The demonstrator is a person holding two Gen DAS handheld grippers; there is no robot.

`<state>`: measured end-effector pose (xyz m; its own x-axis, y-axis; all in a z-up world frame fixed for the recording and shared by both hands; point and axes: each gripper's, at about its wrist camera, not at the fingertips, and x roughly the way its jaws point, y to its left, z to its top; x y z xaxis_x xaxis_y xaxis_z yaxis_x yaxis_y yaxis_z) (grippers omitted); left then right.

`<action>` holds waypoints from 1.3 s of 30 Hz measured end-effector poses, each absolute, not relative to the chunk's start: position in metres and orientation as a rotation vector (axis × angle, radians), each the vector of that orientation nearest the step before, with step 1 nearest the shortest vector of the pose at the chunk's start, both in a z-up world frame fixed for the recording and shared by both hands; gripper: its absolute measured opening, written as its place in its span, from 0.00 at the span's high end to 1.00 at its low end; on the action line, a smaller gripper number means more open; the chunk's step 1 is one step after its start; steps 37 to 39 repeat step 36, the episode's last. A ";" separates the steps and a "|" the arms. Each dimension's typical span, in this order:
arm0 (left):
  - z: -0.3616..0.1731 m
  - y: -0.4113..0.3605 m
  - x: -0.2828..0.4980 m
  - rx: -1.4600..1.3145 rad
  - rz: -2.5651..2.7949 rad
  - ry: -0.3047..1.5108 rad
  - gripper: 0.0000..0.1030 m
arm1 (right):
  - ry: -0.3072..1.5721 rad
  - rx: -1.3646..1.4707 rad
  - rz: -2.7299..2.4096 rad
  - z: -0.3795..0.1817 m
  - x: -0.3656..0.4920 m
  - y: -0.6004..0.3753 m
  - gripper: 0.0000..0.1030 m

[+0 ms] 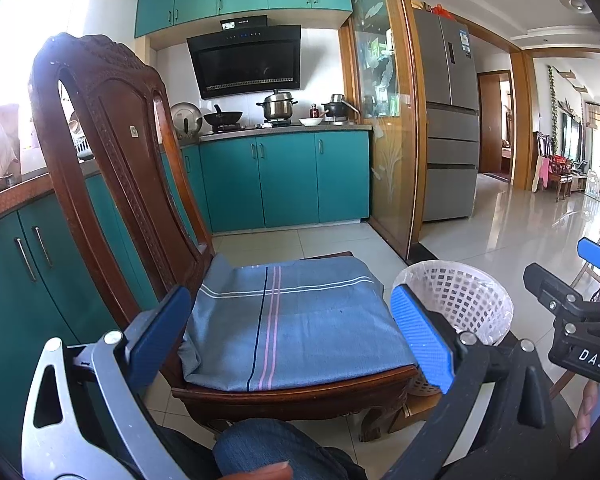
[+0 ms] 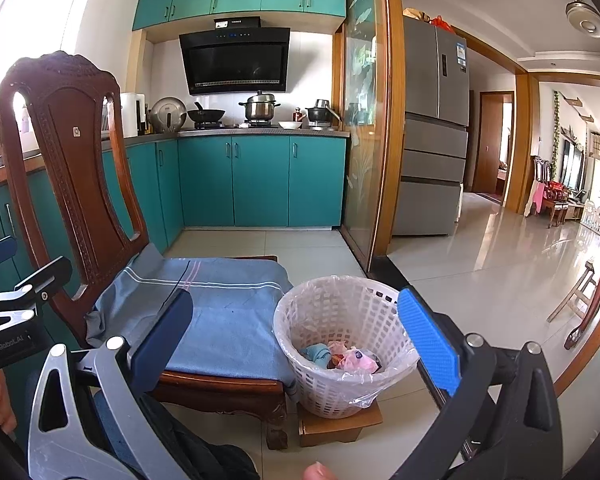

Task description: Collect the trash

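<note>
A white lattice waste basket (image 2: 340,344) lined with clear plastic stands on a small wooden stool (image 2: 340,426) to the right of a wooden chair (image 2: 72,168). Crumpled trash (image 2: 342,356), pink, white and teal, lies inside it. The basket also shows in the left wrist view (image 1: 460,300). My left gripper (image 1: 296,336) is open and empty, held above the chair's blue cloth seat (image 1: 292,320). My right gripper (image 2: 300,336) is open and empty, with the basket between its fingers in view. No trash lies on the seat.
Teal kitchen cabinets (image 2: 260,180) with pots on the counter stand behind the chair. A glass sliding door (image 2: 364,140) and a grey fridge (image 2: 432,128) are on the right. Glossy tiled floor (image 2: 480,272) stretches right toward a living room. A knee in jeans (image 1: 268,448) is at the bottom.
</note>
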<state>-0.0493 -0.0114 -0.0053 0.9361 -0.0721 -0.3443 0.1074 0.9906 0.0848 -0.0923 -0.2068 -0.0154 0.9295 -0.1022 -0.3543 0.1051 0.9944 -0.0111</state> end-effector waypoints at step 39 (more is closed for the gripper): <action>-0.057 0.001 0.035 0.057 -0.118 0.518 0.03 | 0.514 0.010 -0.066 -0.051 -0.031 -0.207 0.03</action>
